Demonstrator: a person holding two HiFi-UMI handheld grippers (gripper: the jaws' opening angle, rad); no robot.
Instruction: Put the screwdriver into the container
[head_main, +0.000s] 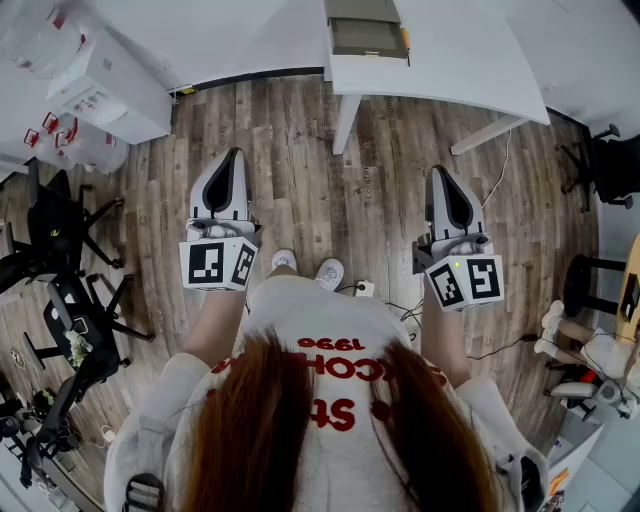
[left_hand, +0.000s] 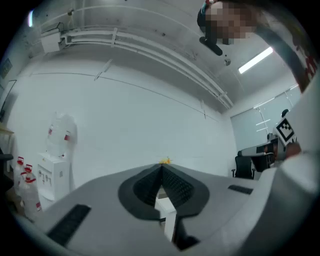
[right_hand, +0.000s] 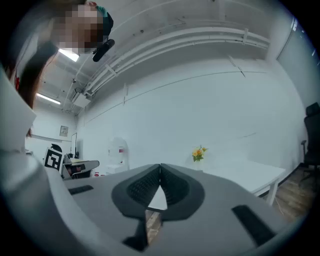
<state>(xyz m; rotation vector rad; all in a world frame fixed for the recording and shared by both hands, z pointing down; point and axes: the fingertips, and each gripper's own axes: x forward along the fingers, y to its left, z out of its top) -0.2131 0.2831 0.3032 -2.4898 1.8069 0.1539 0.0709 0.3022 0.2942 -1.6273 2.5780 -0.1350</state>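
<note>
L claw clenched, empty | R claw same | both level over floor, prob. ready pose, task not begun | container on table well ahead, betw. claws | screwdriver: maybe orange bit at container's R edge, can't tell.

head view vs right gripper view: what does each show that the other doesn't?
Head view only: the person's shoes and the grey container on the white table.
Right gripper view only: ceiling light, ceiling pipes, and the ribbed pads meeting with nothing between them.
Both: right gripper, left gripper, that table, water dispenser.
</note>
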